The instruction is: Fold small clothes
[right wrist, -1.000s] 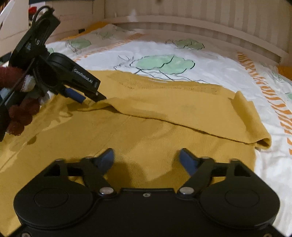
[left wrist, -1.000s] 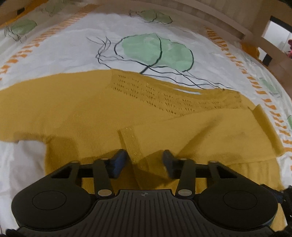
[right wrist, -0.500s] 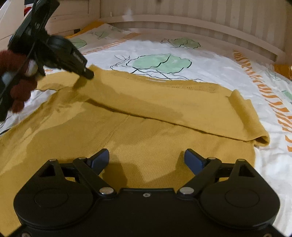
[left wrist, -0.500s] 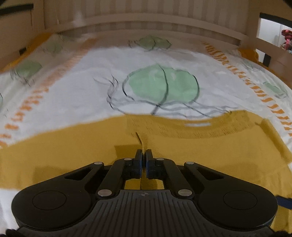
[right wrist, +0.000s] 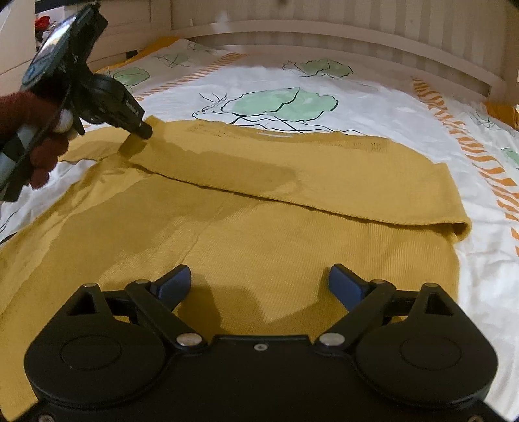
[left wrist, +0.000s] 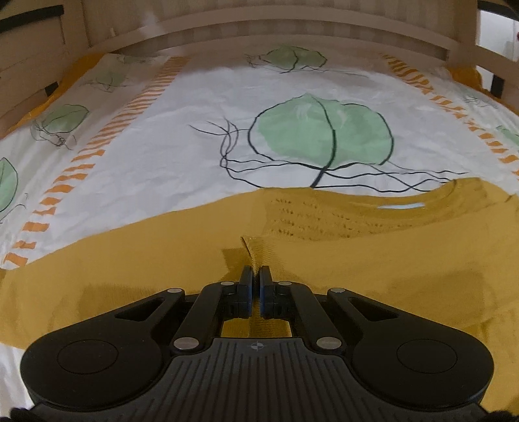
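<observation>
A mustard-yellow knit sweater (right wrist: 259,227) lies flat on the bed, with one sleeve (right wrist: 308,181) folded across its chest. My left gripper (left wrist: 255,276) is shut on the sleeve's cuff (left wrist: 251,250), pinching the fabric between its pads. In the right wrist view the left gripper (right wrist: 144,131) holds that cuff near the sweater's far left shoulder. My right gripper (right wrist: 259,282) is open and empty, low over the sweater's lower body. The sweater's neckline (left wrist: 399,204) with its lace pattern shows in the left wrist view.
The bed sheet (left wrist: 194,155) is white with green leaf prints and orange dashed stripes. A wooden slatted headboard (right wrist: 324,19) runs along the far side. The person's hand in a dark red glove (right wrist: 29,110) holds the left gripper.
My left gripper closed on the sleeve cuff and carried it up and left across the sweater toward the far shoulder. My right gripper stayed open over the lower body.
</observation>
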Available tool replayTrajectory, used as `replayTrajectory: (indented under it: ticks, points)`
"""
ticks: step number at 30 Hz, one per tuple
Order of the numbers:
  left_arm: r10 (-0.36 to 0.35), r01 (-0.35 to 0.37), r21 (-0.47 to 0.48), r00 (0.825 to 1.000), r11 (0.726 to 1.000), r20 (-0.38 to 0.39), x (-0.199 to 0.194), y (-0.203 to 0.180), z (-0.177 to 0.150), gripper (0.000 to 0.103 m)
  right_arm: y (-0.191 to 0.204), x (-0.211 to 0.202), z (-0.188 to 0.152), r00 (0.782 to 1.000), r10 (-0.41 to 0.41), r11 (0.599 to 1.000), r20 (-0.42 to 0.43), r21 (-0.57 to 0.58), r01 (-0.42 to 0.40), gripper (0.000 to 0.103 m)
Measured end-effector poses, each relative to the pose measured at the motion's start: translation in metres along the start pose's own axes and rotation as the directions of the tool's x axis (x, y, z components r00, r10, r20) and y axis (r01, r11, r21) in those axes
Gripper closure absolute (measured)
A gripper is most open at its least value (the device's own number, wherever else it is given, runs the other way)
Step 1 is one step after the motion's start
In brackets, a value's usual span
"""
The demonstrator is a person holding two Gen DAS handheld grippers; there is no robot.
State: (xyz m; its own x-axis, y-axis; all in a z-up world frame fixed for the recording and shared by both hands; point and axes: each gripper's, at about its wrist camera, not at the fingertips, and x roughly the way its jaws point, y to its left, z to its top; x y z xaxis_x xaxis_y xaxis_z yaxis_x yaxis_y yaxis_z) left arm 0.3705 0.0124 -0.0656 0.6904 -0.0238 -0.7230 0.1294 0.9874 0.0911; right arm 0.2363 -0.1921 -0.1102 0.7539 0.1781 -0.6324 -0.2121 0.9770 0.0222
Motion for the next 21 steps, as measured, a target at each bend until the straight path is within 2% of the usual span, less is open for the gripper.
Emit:
replayTrajectory:
  ticks: [5, 10, 19, 21]
  points:
    - [0.047, -0.048, 0.007, 0.999, 0.999, 0.014, 0.004, 0.003, 0.002, 0.099, -0.001, 0.001, 0.001, 1.000, 0.002, 1.000, -0.001, 0.002, -0.002, 0.009]
    - [0.041, -0.041, 0.003, 0.997, 0.999, -0.059, 0.020, 0.005, -0.002, 0.096, -0.001, 0.001, -0.001, 1.000, -0.001, 1.000, -0.003, 0.006, 0.001, 0.007]
    - [0.030, -0.029, 0.010, 0.998, 1.000, -0.056, 0.023, 0.005, -0.007, 0.093, -0.002, 0.003, -0.002, 1.000, 0.006, 1.000, -0.010, 0.021, -0.006, 0.002]
    - [0.015, -0.016, -0.007, 0.998, 1.000, -0.057, 0.021, 0.008, -0.006, 0.085, -0.003, 0.004, -0.002, 1.000, 0.009, 1.000, -0.009, 0.025, -0.009, 0.001]
